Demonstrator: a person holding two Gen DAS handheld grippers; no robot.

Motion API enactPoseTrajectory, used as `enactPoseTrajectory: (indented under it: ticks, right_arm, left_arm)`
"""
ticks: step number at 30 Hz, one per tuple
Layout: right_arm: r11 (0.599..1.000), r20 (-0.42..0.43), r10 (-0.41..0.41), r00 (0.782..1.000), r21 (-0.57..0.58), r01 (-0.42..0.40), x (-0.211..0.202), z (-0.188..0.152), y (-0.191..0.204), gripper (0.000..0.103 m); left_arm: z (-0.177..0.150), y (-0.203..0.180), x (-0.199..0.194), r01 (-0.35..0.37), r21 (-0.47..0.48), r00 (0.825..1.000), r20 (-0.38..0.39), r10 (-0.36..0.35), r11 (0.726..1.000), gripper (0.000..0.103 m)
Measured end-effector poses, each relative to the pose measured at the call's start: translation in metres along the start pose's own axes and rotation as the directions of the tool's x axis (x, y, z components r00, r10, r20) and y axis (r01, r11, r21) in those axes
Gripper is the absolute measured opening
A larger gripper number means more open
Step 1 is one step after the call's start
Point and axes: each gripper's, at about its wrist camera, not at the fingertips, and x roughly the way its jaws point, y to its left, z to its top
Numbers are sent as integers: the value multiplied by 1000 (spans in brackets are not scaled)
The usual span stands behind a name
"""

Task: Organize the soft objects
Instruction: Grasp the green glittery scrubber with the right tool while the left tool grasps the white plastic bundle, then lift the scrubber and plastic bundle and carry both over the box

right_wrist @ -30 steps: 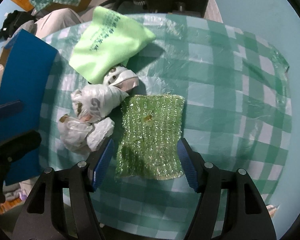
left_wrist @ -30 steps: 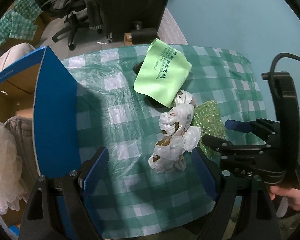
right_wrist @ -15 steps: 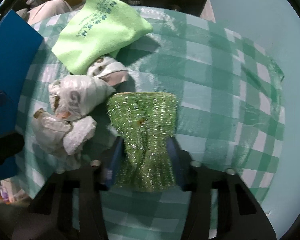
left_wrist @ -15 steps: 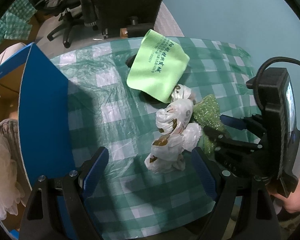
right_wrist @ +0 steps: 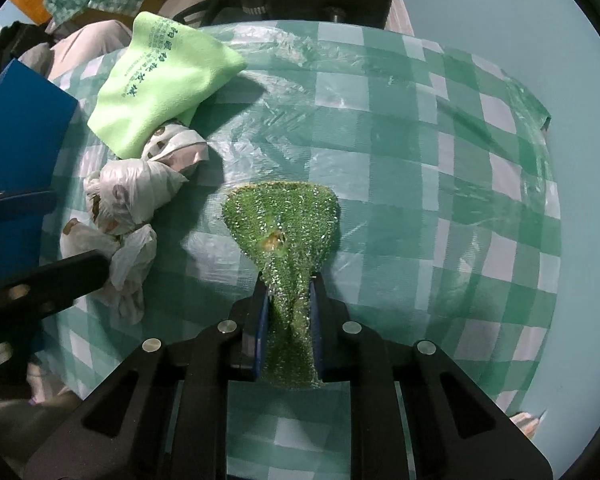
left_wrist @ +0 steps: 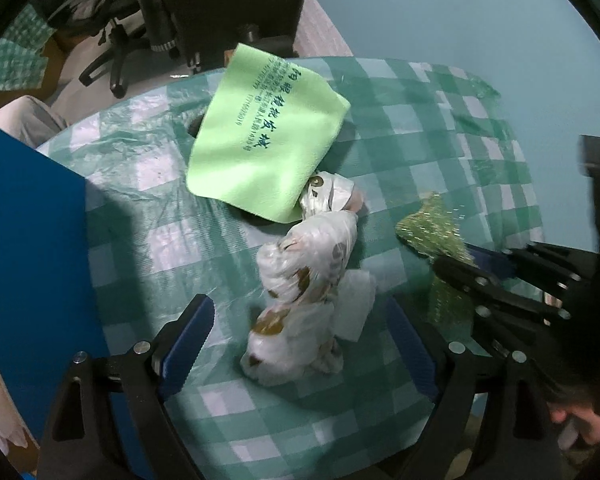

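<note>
Soft green scrubbing cloth [right_wrist: 281, 236] on the checked table [right_wrist: 420, 160] is bunched where the right tool [right_wrist: 287, 320] has just clamped it, while the left tool [left_wrist: 300, 344], spread wide, straddles the knotted plastic bags [left_wrist: 304, 296], whose grasp likely comes next.

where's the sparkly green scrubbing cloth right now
In the right wrist view the sparkly green cloth sits centre frame, pinched between the right gripper pads on the checked tablecloth, right of the knotted white plastic bags.

Glittery, rough green scouring cloth [right_wrist: 280, 224]; crinkled glossy white plastic bags [left_wrist: 308, 280]; soft matt lime microfibre cloth [left_wrist: 264, 140]; shiny checked plastic sheet over the tabletop [right_wrist: 420, 160].
</note>
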Motion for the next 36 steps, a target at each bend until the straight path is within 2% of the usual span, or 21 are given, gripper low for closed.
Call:
enactPoseTrajectory:
  ticks: [6,9,12,13,14,17,23,29,36]
  right_arm:
    - [1000,8,11,1000,4,-11,-15,-5,-14,16]
    - [1000,10,15,1000,10,-15,-19,-7,-19,16]
    - [1000,11,8,1000,23,-8,-24,-7,-22,16]
    - [1000,12,10,1000,26,-10,-26,-7,-24,16]
    - [1000,15,13,1000,27,-14,-28,-8,-26,16]
    - [1000,22,18,1000,25,-19,-31,-10,-26,16]
    - [999,40,26,999,20,-27,-46,-12,-28,16]
    - [999,54,30,998,17,-31,-56,-12,-18,16]
    - [999,69,32,997,-16,-31,-65,-12,-5,16]
  left_arm:
    - [5,-3,22,-85,3,996,-29,85,996,89]
    - [6,1,25,-77,-19,997,-32,76,997,84]
    - [4,3,26,-88,-19,996,-35,88,996,63]
    - [3,3,27,-92,-15,995,-41,92,996,49]
    - [2,4,28,-95,-8,994,-49,94,995,43]
    - [-4,3,25,-89,6,995,-46,89,996,34]
    - [-20,9,9,-51,-13,998,-34,51,999,30]
    - [-31,11,-14,-14,-43,1000,-21,13,999,29]
    - [-45,7,-48,3,-51,999,33,-2,999,29]
